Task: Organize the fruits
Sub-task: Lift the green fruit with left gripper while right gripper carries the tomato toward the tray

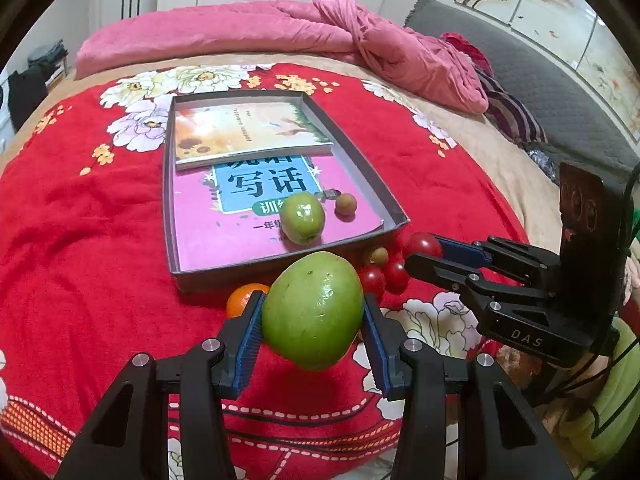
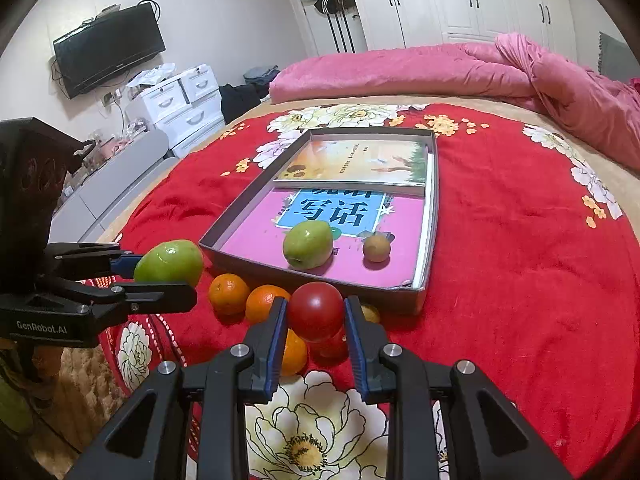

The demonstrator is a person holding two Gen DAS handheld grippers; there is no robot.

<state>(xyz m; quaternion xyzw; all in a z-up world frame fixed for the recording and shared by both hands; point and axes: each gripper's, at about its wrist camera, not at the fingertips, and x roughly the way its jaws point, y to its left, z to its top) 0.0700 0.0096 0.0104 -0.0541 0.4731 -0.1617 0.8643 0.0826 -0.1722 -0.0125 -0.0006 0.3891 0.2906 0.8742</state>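
Note:
My left gripper (image 1: 314, 316) is shut on a large green fruit (image 1: 312, 310), held above the red bedspread in front of the grey tray (image 1: 276, 262); the same fruit (image 2: 170, 262) shows at the left of the right wrist view. My right gripper (image 2: 316, 312) is shut on a red tomato (image 2: 316, 316), also seen as the tomato (image 1: 422, 245) from the left wrist. Inside the tray (image 2: 320, 278) lie a smaller green fruit (image 2: 308, 244) and a small brown fruit (image 2: 376, 248) on a pink book. Oranges (image 2: 229, 294) and small tomatoes (image 1: 384, 278) lie in front of the tray.
The tray also holds a second book (image 1: 248, 130) at its far end. A rumpled pink quilt (image 1: 320, 36) lies across the far side of the bed. White drawers (image 2: 180, 100) and a wall television (image 2: 108, 48) stand off to the left.

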